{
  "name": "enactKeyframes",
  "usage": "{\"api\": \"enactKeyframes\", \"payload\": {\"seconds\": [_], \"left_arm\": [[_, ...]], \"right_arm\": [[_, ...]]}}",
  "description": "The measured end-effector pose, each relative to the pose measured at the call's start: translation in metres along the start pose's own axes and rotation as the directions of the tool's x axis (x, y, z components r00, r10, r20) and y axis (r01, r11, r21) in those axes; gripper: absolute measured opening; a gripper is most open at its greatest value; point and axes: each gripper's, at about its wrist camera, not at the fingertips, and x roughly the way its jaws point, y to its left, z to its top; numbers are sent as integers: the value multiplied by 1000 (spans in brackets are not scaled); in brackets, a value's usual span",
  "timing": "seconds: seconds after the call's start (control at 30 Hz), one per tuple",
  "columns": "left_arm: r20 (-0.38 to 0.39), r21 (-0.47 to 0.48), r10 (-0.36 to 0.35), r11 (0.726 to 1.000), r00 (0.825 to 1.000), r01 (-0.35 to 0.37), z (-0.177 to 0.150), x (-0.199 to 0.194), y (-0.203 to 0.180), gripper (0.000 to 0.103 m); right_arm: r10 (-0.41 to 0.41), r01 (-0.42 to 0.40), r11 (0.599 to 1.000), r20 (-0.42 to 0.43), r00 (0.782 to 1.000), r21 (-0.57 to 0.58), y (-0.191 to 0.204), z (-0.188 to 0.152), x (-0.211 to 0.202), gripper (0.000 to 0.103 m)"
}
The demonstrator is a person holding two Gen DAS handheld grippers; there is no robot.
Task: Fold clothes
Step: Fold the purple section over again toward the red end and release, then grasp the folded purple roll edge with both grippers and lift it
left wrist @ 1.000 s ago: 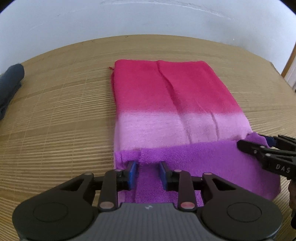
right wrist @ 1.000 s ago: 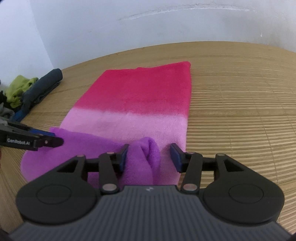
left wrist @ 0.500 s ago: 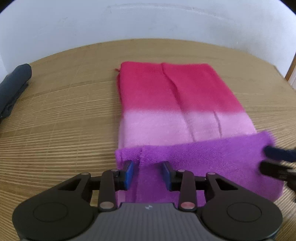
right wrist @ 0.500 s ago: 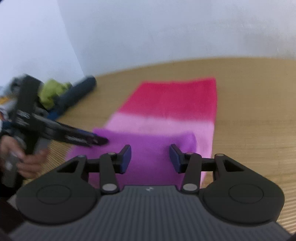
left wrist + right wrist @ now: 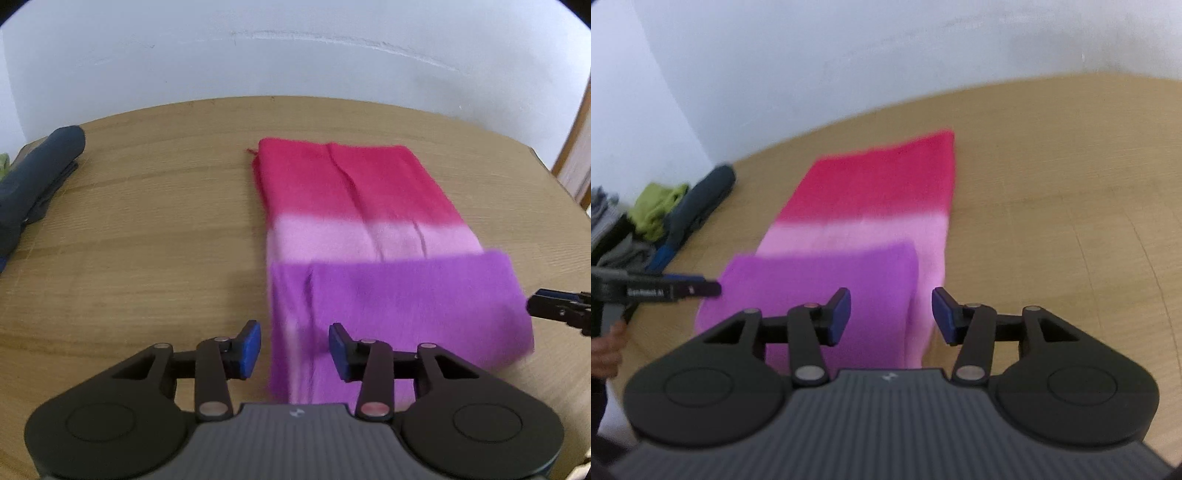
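A towel with red, pale pink and purple bands (image 5: 369, 229) lies flat on the round wooden table (image 5: 147, 240). Its purple end is folded over toward the pink band. My left gripper (image 5: 294, 345) is open and empty, raised above the purple end's left corner. My right gripper (image 5: 891, 314) is open and empty above the towel (image 5: 871, 221) at its right near corner. The right gripper's tip shows in the left wrist view (image 5: 554, 308), and the left gripper's tip shows in the right wrist view (image 5: 683, 290).
A rolled dark blue garment (image 5: 33, 184) lies at the table's left edge. In the right wrist view it (image 5: 698, 206) sits beside a green garment (image 5: 657, 206) and grey clothes (image 5: 613, 236). A white wall stands behind the table.
Both grippers let go of the purple end, opened wider and pulled back and up. The purple fold now lies flat on the towel.
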Motion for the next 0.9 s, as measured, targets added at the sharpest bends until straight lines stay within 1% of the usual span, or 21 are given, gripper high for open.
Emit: {"api": "enactKeyframes", "payload": {"seconds": [0.07, 0.13, 0.2, 0.3, 0.37, 0.5, 0.67, 0.73, 0.83, 0.9], "left_arm": [[-17, 25, -7, 1000, 1000, 7, -12, -4, 2, 47], [-34, 51, -13, 999, 999, 14, -25, -8, 4, 49], [-46, 78, -7, 997, 999, 11, -32, -2, -1, 49], [-48, 85, -14, 996, 999, 18, -37, 9, -7, 49], [-43, 76, -21, 997, 999, 24, -38, 15, -9, 50], [-22, 73, -29, 997, 999, 31, -34, 21, -13, 50], [-4, 91, -6, 996, 1000, 6, -32, 26, -20, 51], [13, 98, 17, 995, 1000, -18, -33, 21, -20, 51], [39, 116, 26, 993, 999, -30, -37, 9, -17, 51], [40, 133, 38, 990, 998, -43, -38, 8, -16, 51]], "right_arm": [[-8, 7, 999, -35, 999, -40, 5, -13, -11, 51], [-34, 29, 995, -43, 999, -101, 11, -27, -16, 51], [-56, 48, 988, -47, 997, -150, 15, -40, -14, 51], [-52, 44, 987, -48, 997, -156, 17, -51, -4, 51], [-50, 43, 987, -42, 998, -155, 18, -54, 2, 51], [-60, 57, 978, -12, 998, -201, 26, -58, 9, 52], [-84, 83, 964, 6, 996, -251, 39, -60, 19, 54], [-100, 98, 958, 5, 995, -269, 42, -59, 22, 54], [-96, 93, 966, 0, 995, -243, 42, -57, 19, 55], [-90, 88, 968, 5, 996, -233, 41, -58, 18, 54]]}}
